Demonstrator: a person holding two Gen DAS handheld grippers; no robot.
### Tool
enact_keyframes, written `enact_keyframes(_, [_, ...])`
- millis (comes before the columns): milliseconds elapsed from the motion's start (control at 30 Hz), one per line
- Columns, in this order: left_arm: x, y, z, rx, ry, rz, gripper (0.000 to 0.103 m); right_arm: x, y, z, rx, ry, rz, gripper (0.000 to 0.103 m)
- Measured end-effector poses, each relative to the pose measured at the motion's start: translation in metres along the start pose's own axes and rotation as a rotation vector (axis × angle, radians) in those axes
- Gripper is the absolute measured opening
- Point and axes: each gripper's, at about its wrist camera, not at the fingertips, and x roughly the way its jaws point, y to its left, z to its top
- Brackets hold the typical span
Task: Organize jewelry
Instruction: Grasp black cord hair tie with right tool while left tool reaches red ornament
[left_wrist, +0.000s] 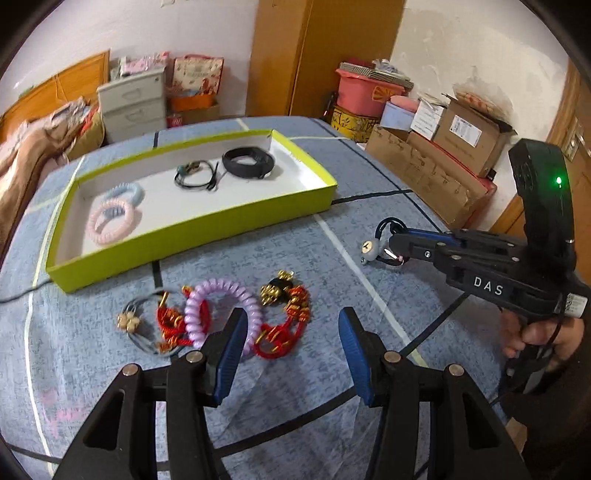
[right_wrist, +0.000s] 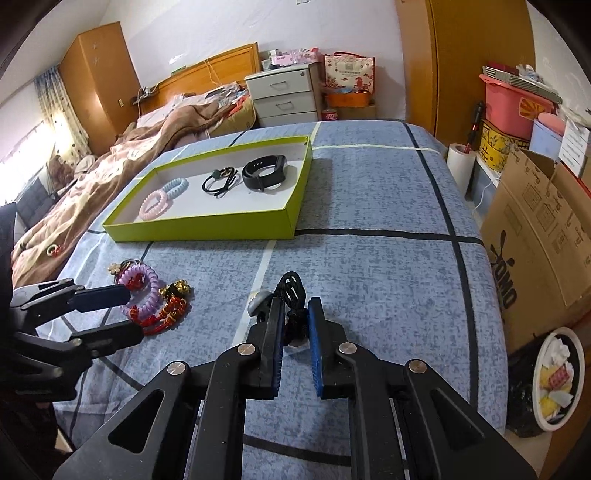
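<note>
A lime-green tray (left_wrist: 192, 236) (right_wrist: 207, 227) on the blue bedspread holds a pink coil band (left_wrist: 110, 221), a light blue coil band (left_wrist: 125, 192), a black hair tie (left_wrist: 195, 175) and a black watch band (left_wrist: 249, 162). A pile lies in front of it: a purple coil band (left_wrist: 221, 314) (right_wrist: 144, 291), red and gold bracelets (left_wrist: 284, 317) and a flower hair tie (left_wrist: 129, 321). My left gripper (left_wrist: 291, 354) (right_wrist: 107, 314) is open just above the pile. My right gripper (right_wrist: 295, 343) (left_wrist: 391, 247) is shut on a black hair tie with a grey charm (left_wrist: 371, 249) (right_wrist: 291, 291), low over the bedspread.
Cardboard boxes (right_wrist: 539, 236) and a bin with scraps (right_wrist: 557, 380) stand to the right of the bed. A brown blanket (right_wrist: 110, 177) lies to the left. A drawer unit (right_wrist: 284, 96) stands beyond the bed's far edge. A black cable (left_wrist: 369, 195) runs from the tray.
</note>
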Motion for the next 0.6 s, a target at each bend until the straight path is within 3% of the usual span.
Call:
enact_keyframes(100, [0.006, -0.004, 0.002, 0.017, 0.017, -0.008, 0.051, -0.004, -0.002, -0.001, 0.006, -0.008, 0.005, 0.013])
enact_keyframes(167, [0.011, -0.007, 0.003, 0.019, 0.03, -0.011, 0.044, -0.005, -0.003, -0.002, 0.009, -0.012, 0.012, 0.013])
enact_keyframes(600, [0.032, -0.017, 0.003, 0.05, 0.078, 0.034, 0.042, -0.006, -0.002, -0.003, 0.018, -0.027, 0.034, 0.013])
